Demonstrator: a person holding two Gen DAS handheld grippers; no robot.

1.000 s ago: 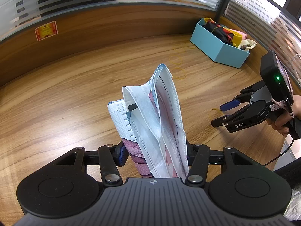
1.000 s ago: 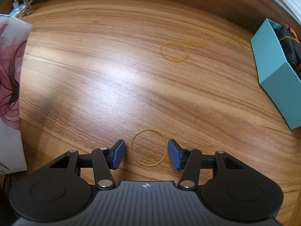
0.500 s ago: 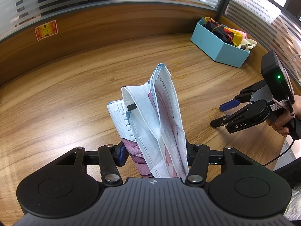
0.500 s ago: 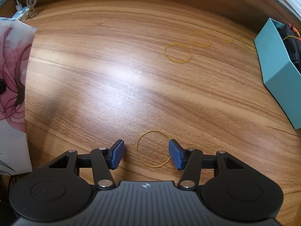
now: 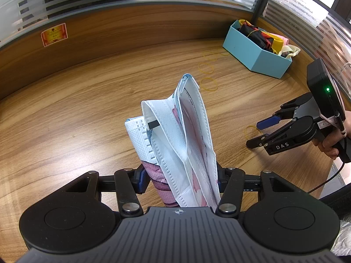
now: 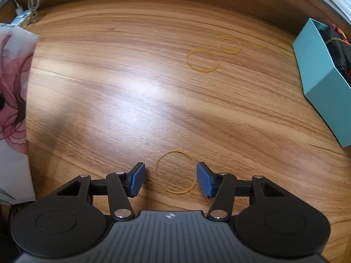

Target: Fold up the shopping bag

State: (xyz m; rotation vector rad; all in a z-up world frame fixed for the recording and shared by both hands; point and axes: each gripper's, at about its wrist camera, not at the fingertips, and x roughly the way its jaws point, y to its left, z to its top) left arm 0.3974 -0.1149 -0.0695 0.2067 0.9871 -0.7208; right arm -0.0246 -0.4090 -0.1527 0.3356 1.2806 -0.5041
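Observation:
The shopping bag (image 5: 182, 135), white with pink and blue print, is folded into a narrow upright bundle. My left gripper (image 5: 179, 180) is shut on its lower part, one pad on each side. The bag's printed side also shows at the left edge of the right wrist view, as shopping bag (image 6: 13, 100). My right gripper (image 6: 170, 178) is open and points steeply down at the table, with a yellow rubber band (image 6: 175, 192) lying flat on the wood between its blue pads (image 6: 136, 180). In the left wrist view a hand holds the right gripper (image 5: 258, 132) to the right of the bag.
A light blue box (image 5: 252, 52) of coloured bags stands at the far right, also seen as the box (image 6: 324, 83). Several more rubber bands (image 6: 203, 61) lie on the wooden table (image 6: 131, 100) near it. A wooden wall and striped glass run along the back.

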